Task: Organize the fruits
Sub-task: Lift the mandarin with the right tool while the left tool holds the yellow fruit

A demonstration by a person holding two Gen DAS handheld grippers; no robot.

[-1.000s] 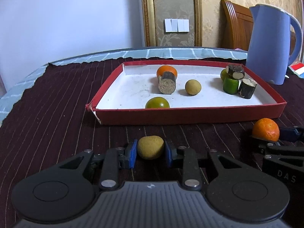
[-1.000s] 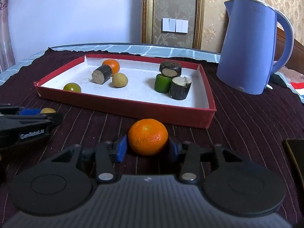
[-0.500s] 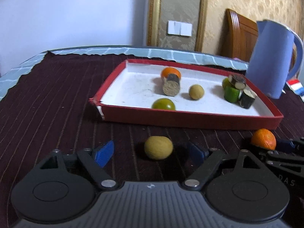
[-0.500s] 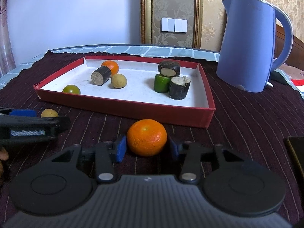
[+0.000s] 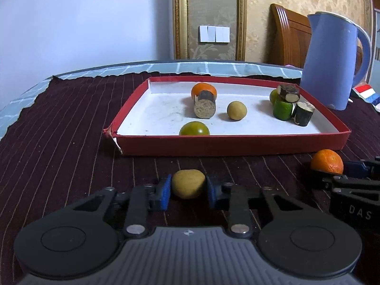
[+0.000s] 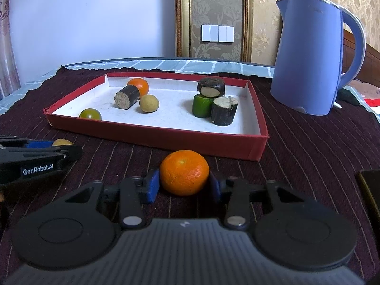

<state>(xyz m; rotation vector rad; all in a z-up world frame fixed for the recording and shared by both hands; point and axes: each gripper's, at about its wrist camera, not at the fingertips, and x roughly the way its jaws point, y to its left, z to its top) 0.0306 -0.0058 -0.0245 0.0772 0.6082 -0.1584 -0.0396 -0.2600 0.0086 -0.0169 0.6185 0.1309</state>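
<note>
Half a second ago the left tongs (image 5: 188,187) stood wide apart around the yellow fruit (image 5: 188,183); now their blue pads are clenched on both its sides, low in the centre of the left view. The fruit sits on the dark striped cloth (image 5: 59,128) covering the surface, just in front of the red tray (image 5: 232,142).

The right tongs (image 6: 184,185) are closing on the orange (image 6: 184,172), lower centre of the right view; both pads appear to touch its sides. It too rests on the cloth before the tray.

Inside the tray lie a second orange (image 5: 200,87), a green fruit (image 5: 194,128), a small yellow ball (image 5: 236,110) and dark cut cylinders (image 5: 204,106). A blue kettle (image 6: 311,54) stands at upper right.
</note>
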